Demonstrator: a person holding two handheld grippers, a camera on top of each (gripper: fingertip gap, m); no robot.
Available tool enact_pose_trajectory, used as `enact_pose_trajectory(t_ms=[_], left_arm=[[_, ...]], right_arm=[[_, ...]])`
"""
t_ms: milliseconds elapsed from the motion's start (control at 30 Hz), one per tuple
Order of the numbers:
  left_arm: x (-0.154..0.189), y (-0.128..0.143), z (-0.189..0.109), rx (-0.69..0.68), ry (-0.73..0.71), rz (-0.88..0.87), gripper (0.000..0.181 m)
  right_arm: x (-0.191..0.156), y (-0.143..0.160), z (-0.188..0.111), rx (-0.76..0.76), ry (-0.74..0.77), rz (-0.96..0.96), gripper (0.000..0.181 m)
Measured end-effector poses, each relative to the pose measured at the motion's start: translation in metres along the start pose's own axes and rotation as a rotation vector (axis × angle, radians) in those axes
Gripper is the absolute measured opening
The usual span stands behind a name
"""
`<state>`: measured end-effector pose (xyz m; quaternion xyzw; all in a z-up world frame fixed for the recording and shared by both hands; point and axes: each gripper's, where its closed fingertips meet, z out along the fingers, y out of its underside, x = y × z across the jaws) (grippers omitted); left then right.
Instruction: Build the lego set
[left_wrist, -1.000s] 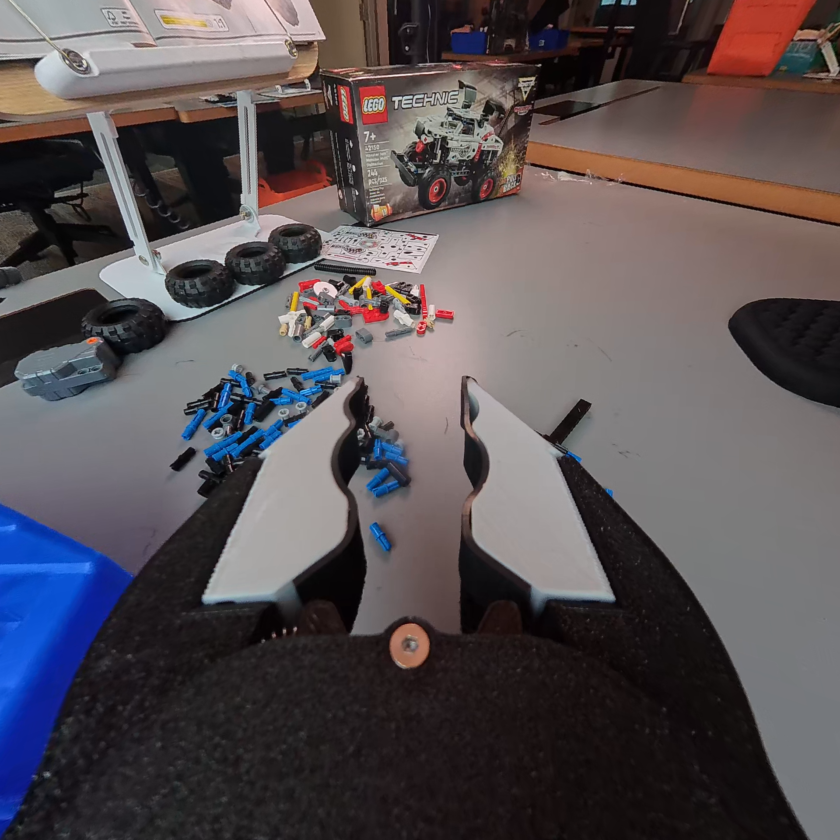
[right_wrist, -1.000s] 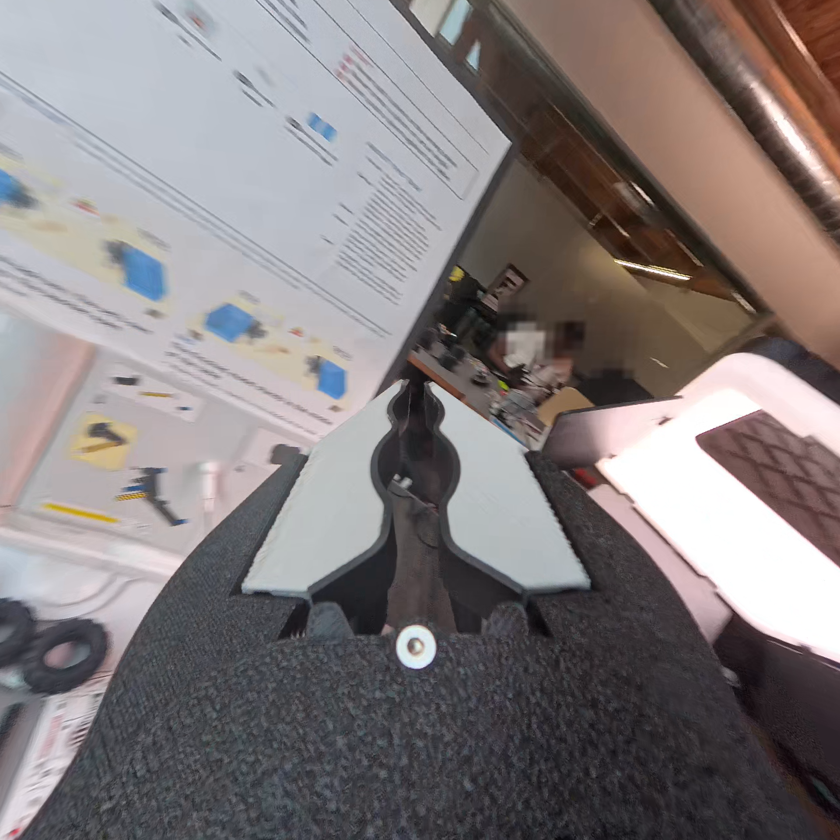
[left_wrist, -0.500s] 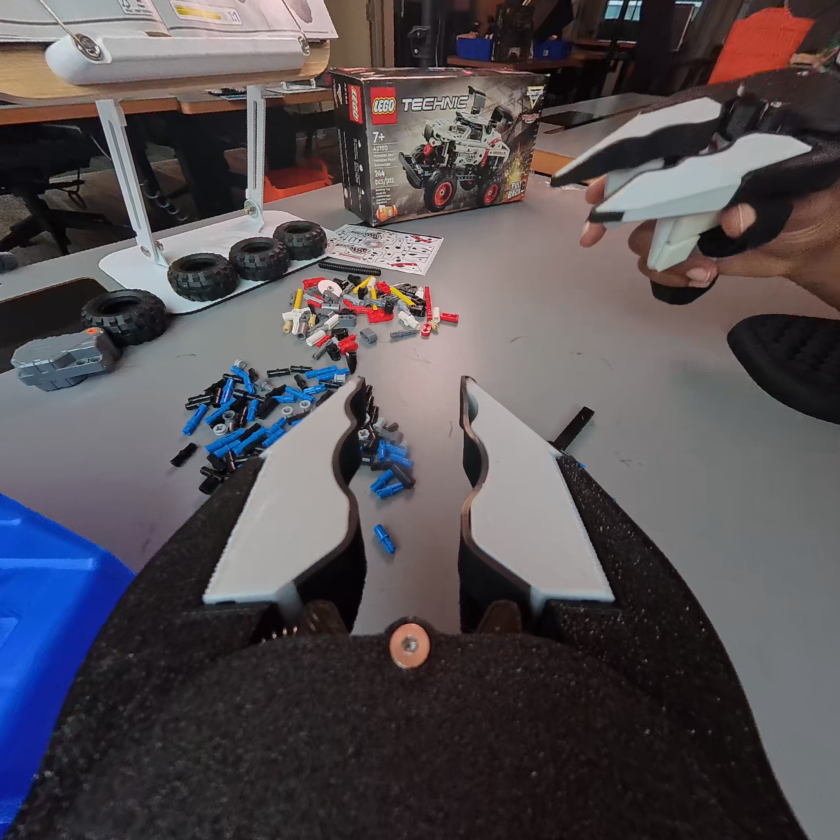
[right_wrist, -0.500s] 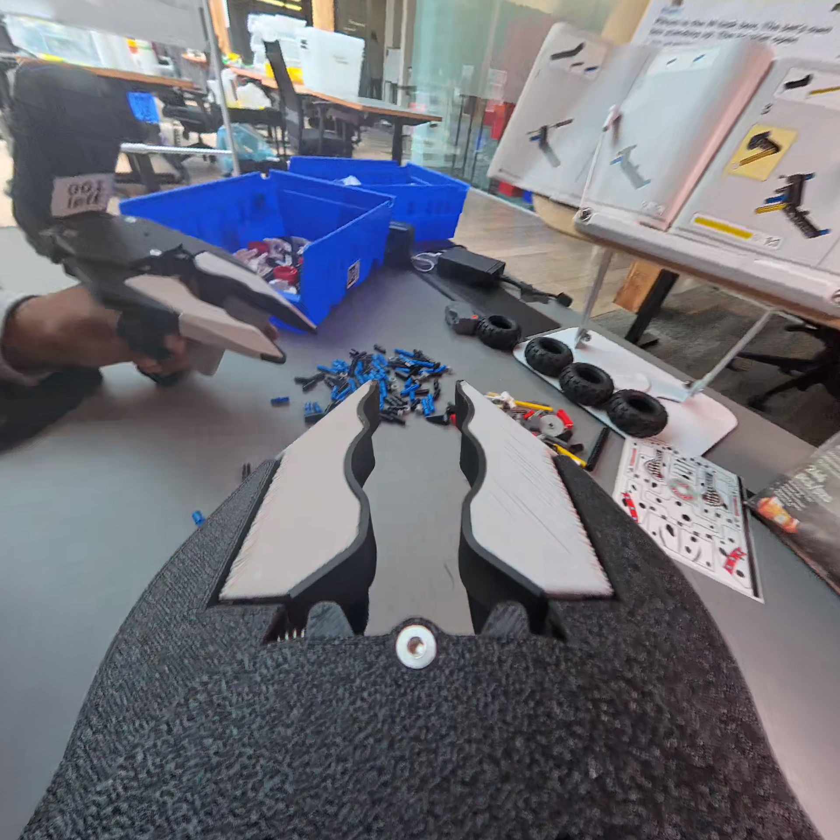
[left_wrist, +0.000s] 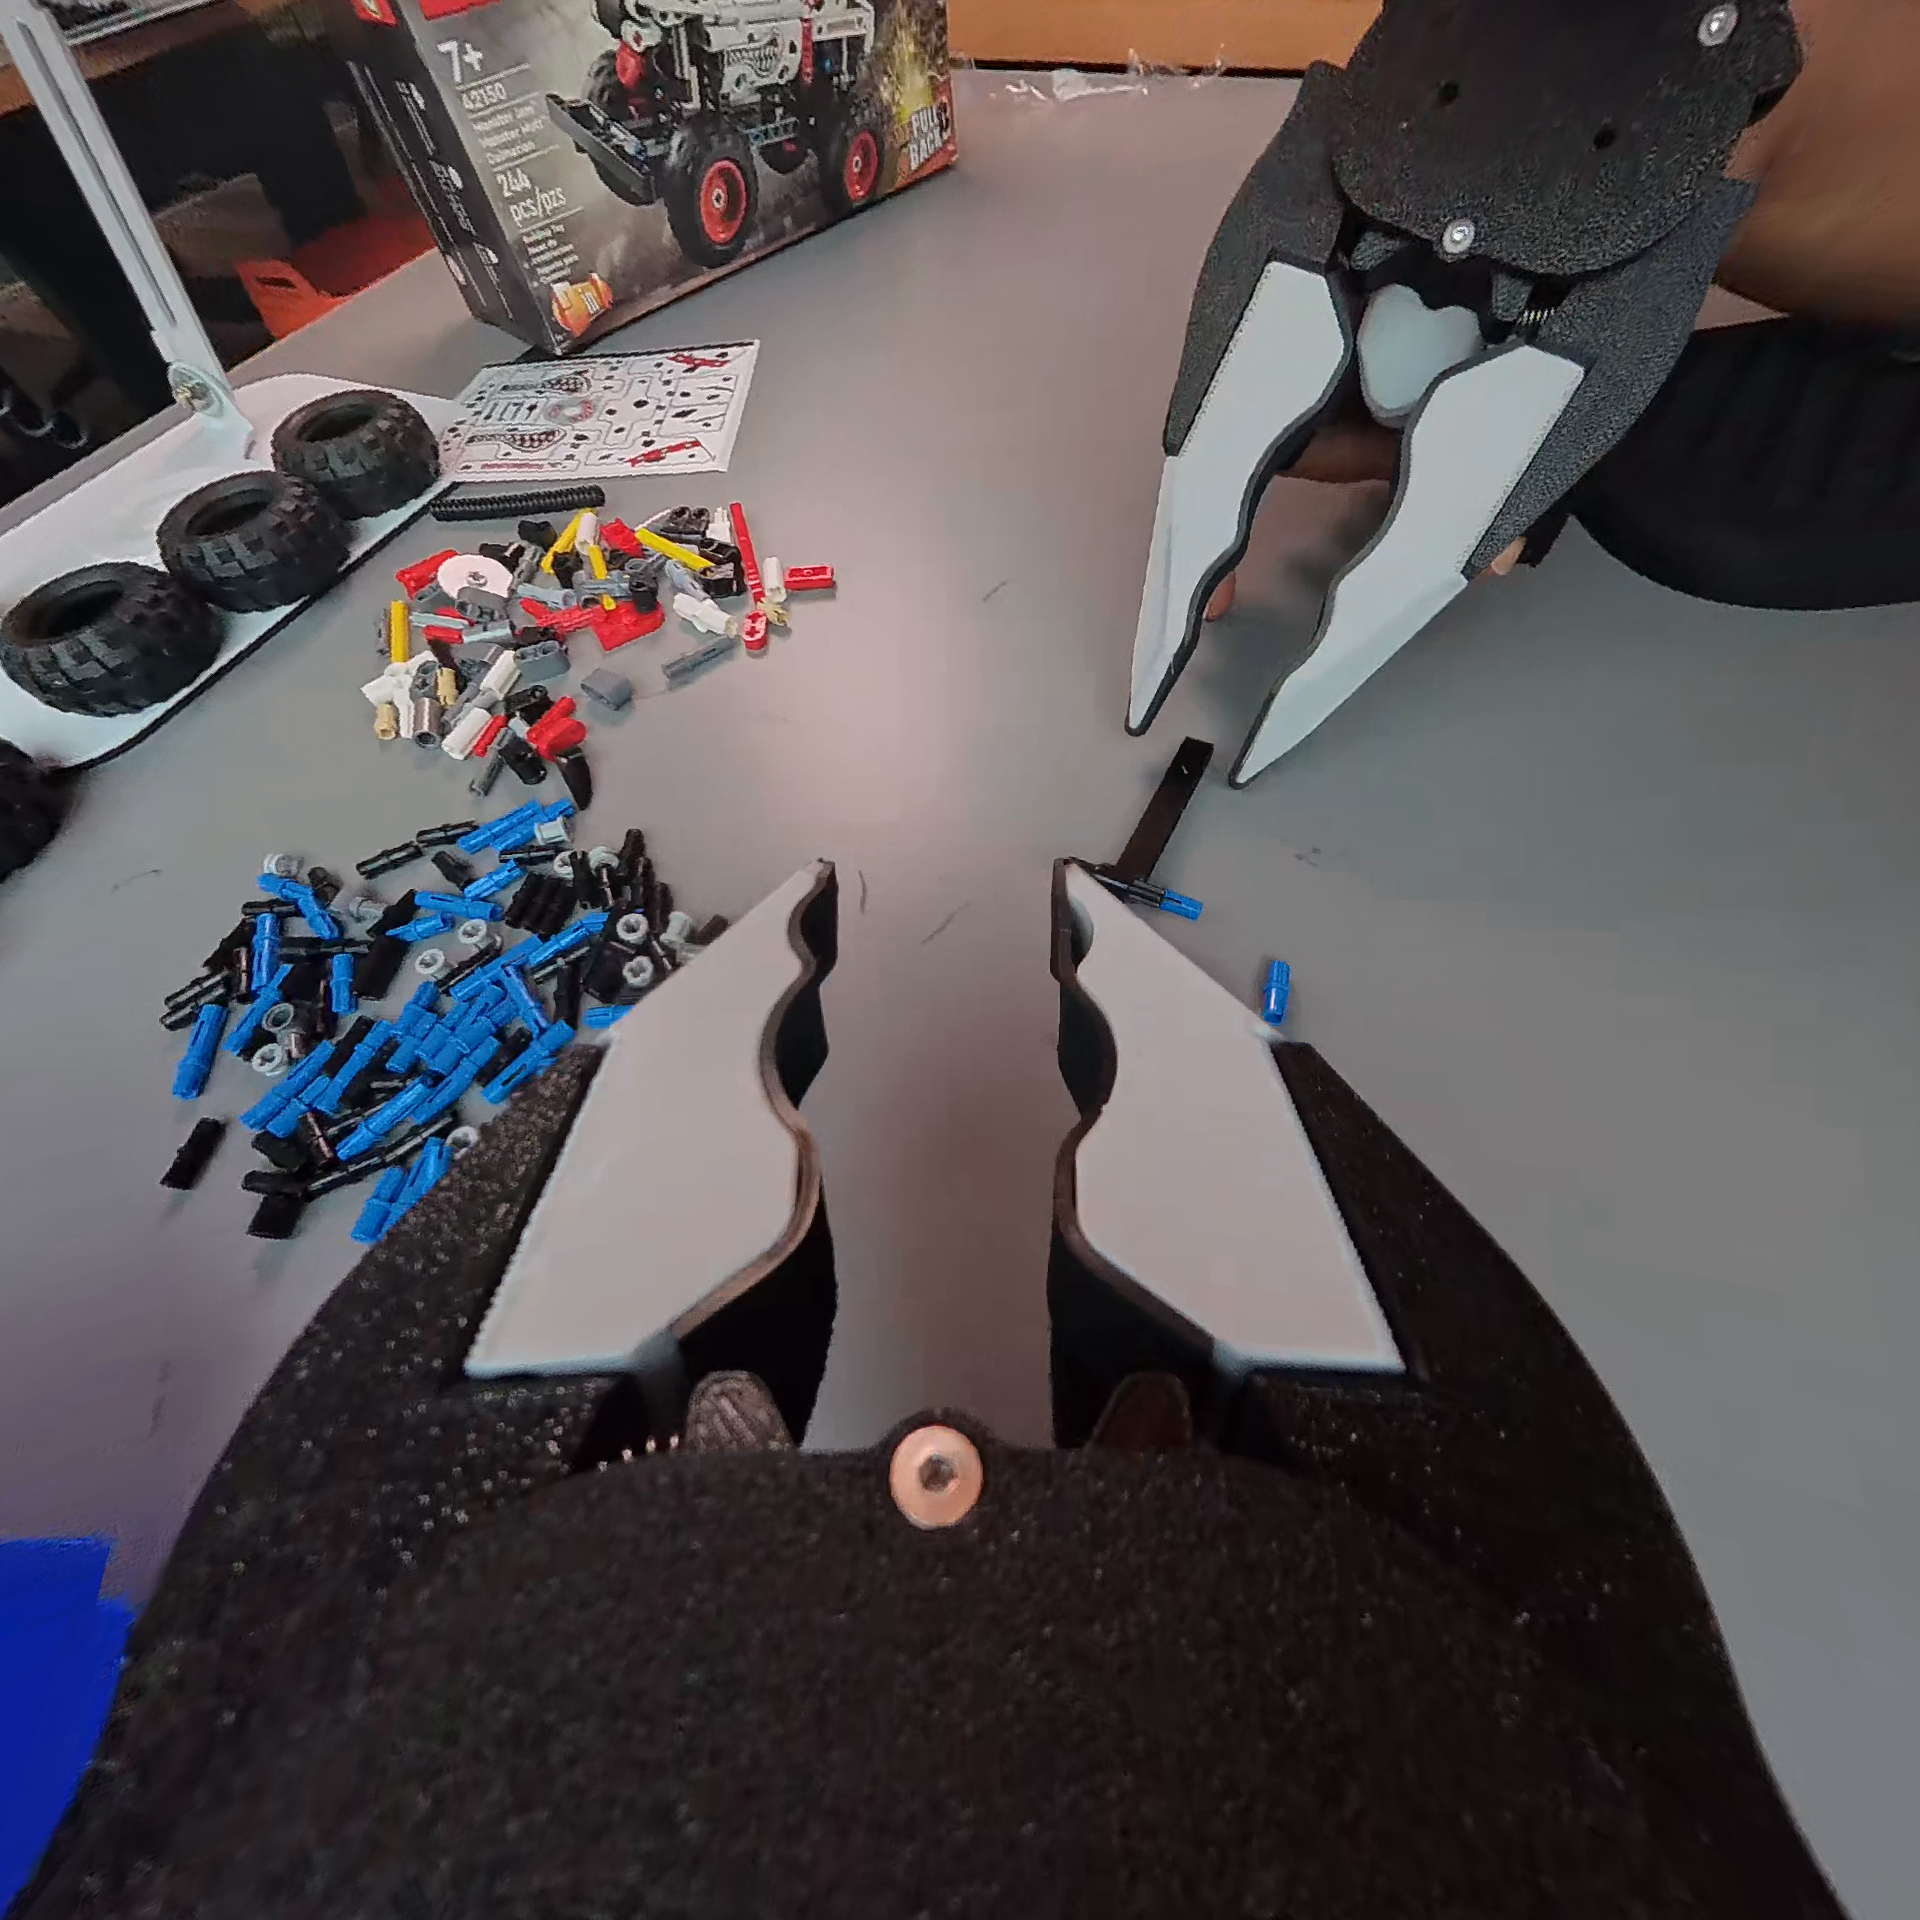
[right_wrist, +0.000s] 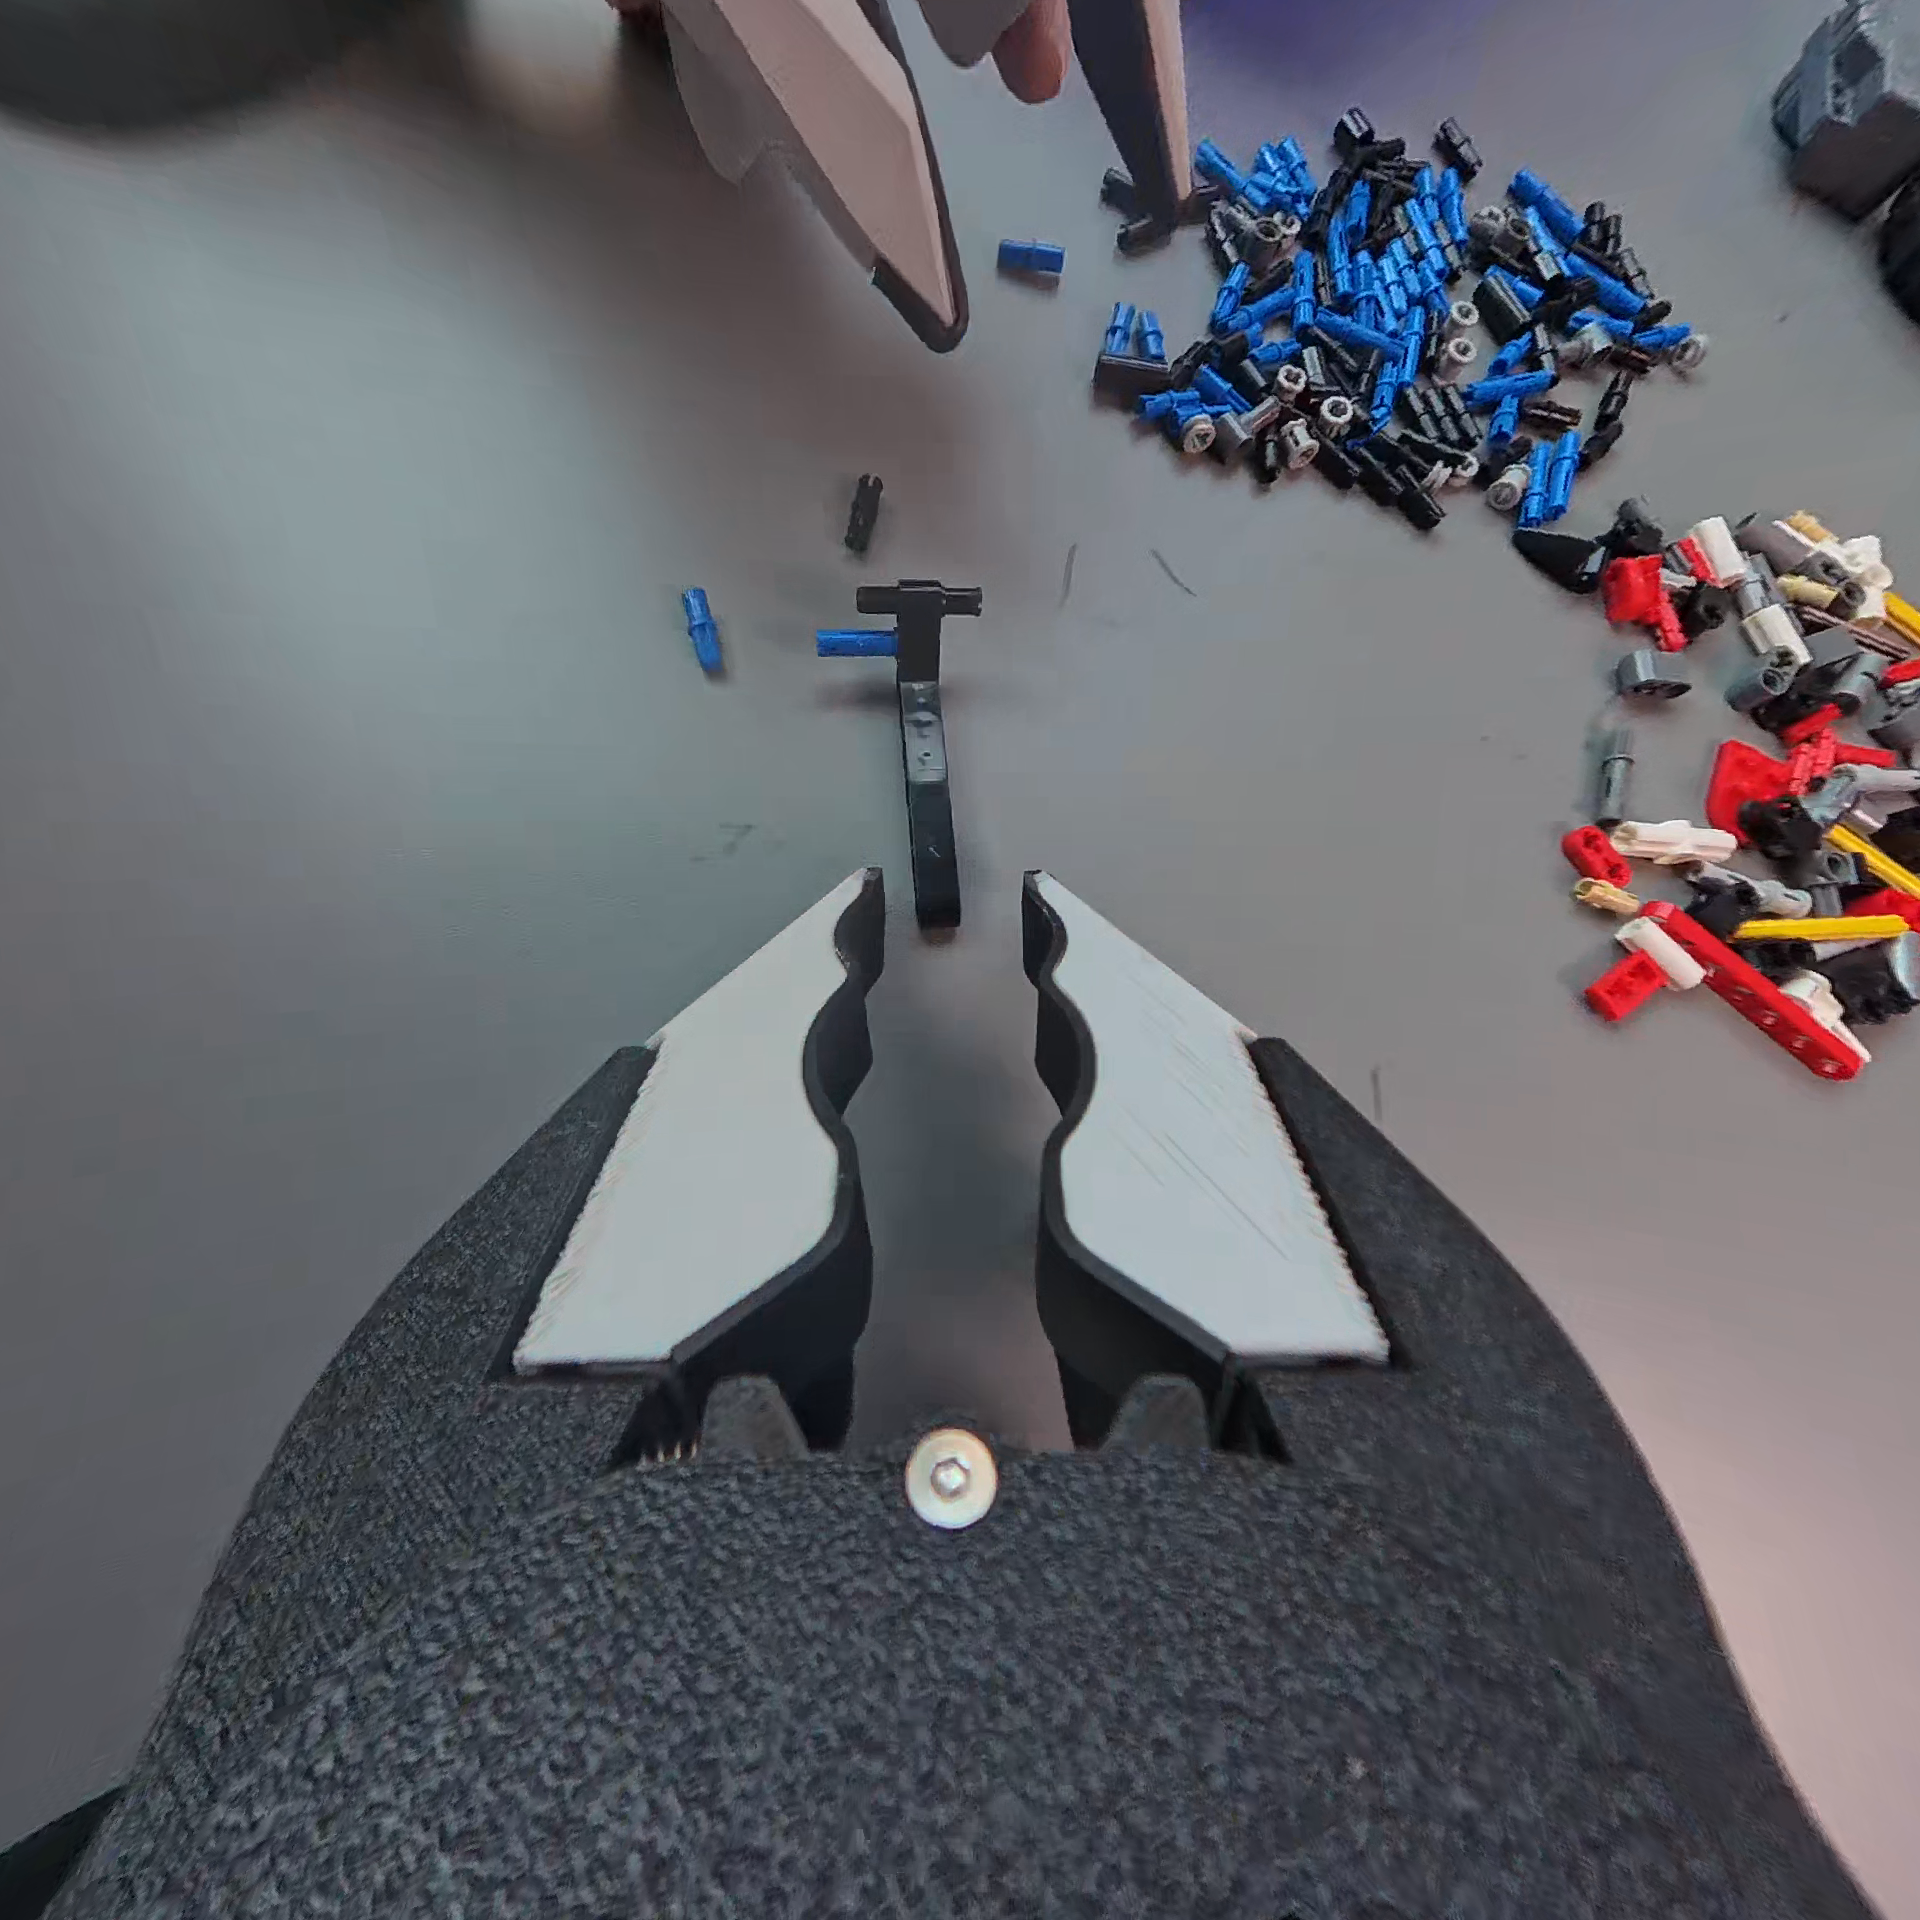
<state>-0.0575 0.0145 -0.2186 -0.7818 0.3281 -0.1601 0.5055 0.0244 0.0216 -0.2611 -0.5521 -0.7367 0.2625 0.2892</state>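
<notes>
The right hand-held gripper (right_wrist: 953, 899) has swung down from mid-air to hover low over the grey bench (right_wrist: 312, 831), its jaws parted and empty, straddling the near end of a black beam (right_wrist: 928, 790). A blue pin (right_wrist: 855, 643) sticks out of the beam's side and a black axle crosses its far end. A loose blue pin (right_wrist: 702, 628) lies to the left, a black pin (right_wrist: 862, 511) just beyond. The left hand-held gripper (left_wrist: 940, 878) has shifted forward, also spread apart and holding nothing; its right finger hides the beam's far end in the left wrist view. Farther off lie the blue and black pin pile (left_wrist: 416, 1008), the mixed coloured pieces (left_wrist: 582, 613), the tyres (left_wrist: 249, 530), the sticker sheet (left_wrist: 603, 410) and the set box (left_wrist: 665, 145), cropped at the top
</notes>
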Motion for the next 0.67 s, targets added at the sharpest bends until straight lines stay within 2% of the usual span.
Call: enact_pose_trajectory(t_ms=[33,200,367,467,667], left_arm=[[0.003,0.002,0.002,-0.015,0.01,0.016,0.041],[0.012,0.007,0.008,-0.066,0.033,0.061,0.041],[0.014,0.007,0.007,-0.06,0.036,0.067,0.038],[0.017,0.007,0.007,-0.062,0.038,0.057,0.037],[0.02,-0.003,0.012,-0.03,0.037,0.006,0.028]], right_arm=[[-0.002,0.001,0.002,-0.025,-0.005,-0.007,0.025],[-0.01,0.0,0.005,-0.085,-0.03,-0.02,0.008],[0.004,0.001,0.004,-0.08,0.049,0.041,0.008],[0.016,-0.01,-0.001,-0.008,0.117,0.086,0.007],[0.019,-0.023,-0.005,0.064,0.129,0.238,0.008]])
